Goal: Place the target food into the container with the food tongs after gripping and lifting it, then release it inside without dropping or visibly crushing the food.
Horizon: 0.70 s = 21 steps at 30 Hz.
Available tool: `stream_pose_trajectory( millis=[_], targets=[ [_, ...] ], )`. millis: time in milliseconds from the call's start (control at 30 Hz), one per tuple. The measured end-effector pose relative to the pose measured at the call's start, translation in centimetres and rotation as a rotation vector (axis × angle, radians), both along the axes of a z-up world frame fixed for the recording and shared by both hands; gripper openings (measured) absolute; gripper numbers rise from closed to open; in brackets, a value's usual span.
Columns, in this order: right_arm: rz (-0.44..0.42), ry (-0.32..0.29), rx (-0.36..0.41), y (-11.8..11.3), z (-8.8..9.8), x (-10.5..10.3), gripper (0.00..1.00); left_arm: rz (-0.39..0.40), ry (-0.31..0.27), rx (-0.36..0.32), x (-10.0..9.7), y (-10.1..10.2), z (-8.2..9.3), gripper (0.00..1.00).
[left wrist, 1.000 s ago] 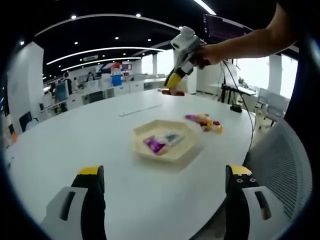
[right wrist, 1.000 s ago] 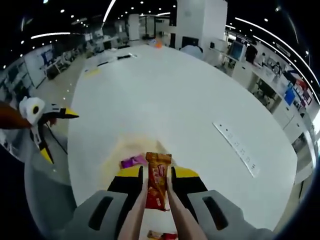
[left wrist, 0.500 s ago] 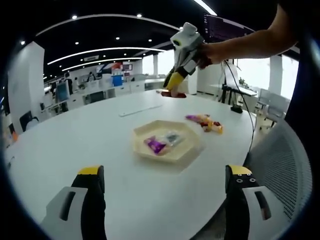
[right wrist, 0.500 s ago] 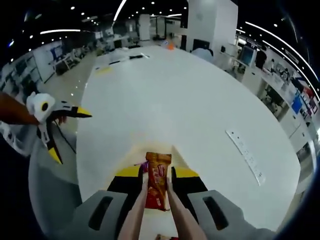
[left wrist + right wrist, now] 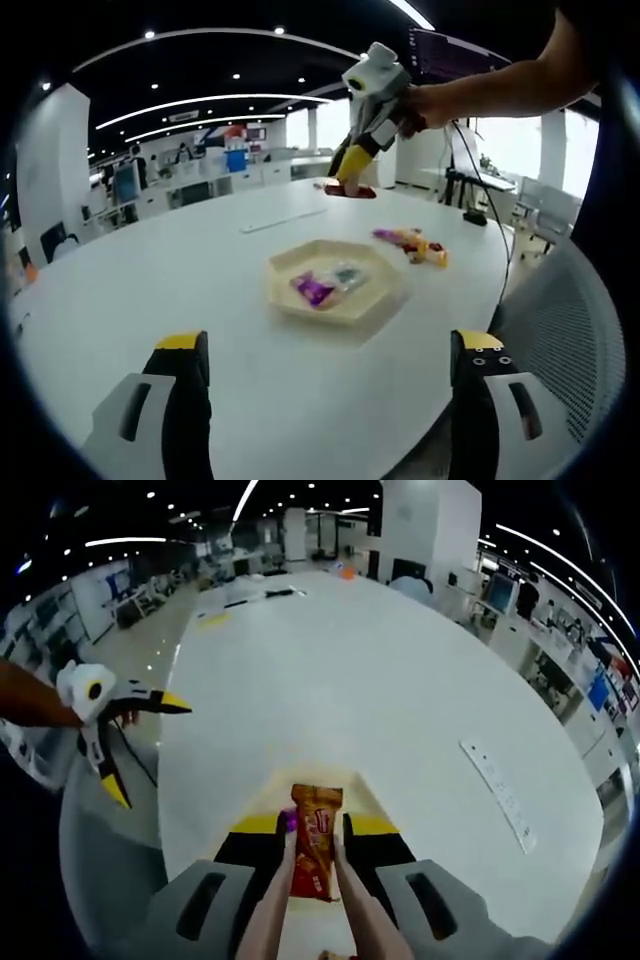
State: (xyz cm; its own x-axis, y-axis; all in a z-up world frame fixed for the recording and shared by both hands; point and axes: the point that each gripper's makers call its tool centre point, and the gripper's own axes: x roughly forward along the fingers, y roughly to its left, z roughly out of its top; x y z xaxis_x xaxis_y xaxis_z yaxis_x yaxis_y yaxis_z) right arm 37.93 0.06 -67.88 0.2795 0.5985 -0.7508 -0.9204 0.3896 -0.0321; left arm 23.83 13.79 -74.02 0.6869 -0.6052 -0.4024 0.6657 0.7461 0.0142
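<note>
My right gripper (image 5: 317, 825) is shut on a pair of pale food tongs (image 5: 266, 918). The tongs pinch an orange-red snack packet (image 5: 318, 815), which hangs in the air above the near part of the beige hexagonal tray (image 5: 357, 791). In the left gripper view a hand holds that right gripper (image 5: 352, 163) high over the table, with the red packet (image 5: 349, 189) at the tong tips, beyond the tray (image 5: 377, 287). A purple packet (image 5: 310, 290) and a silvery one (image 5: 346, 274) lie in the tray. My left gripper (image 5: 330, 345) is open, low and near the table's edge, with nothing between its fingers.
Several loose snack packets (image 5: 411, 243) lie on the round white table (image 5: 170, 270) to the right of the tray. A long white strip (image 5: 499, 794) lies farther off. A grey mesh chair (image 5: 560, 330) stands by the table's edge. The left gripper (image 5: 145, 748) shows open at the left in the right gripper view.
My right gripper has carried the packet a little farther over the tray; the purple packet now sits almost hidden behind its jaw. The left gripper has held still.
</note>
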Motion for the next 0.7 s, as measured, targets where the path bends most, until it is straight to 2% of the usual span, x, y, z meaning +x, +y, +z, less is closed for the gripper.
stream_pose_trajectory(
  millis=[200,700],
  targets=[
    [0.012,-0.017,0.012,0.22,-0.07,0.07,0.24,0.0,0.002,-0.002,0.0,0.03,-0.05,0.97],
    [-0.002,-0.01,0.03,0.09,0.1,0.06,0.26,0.002,-0.003,-0.003,0.02,0.08,0.13,0.97]
  ],
)
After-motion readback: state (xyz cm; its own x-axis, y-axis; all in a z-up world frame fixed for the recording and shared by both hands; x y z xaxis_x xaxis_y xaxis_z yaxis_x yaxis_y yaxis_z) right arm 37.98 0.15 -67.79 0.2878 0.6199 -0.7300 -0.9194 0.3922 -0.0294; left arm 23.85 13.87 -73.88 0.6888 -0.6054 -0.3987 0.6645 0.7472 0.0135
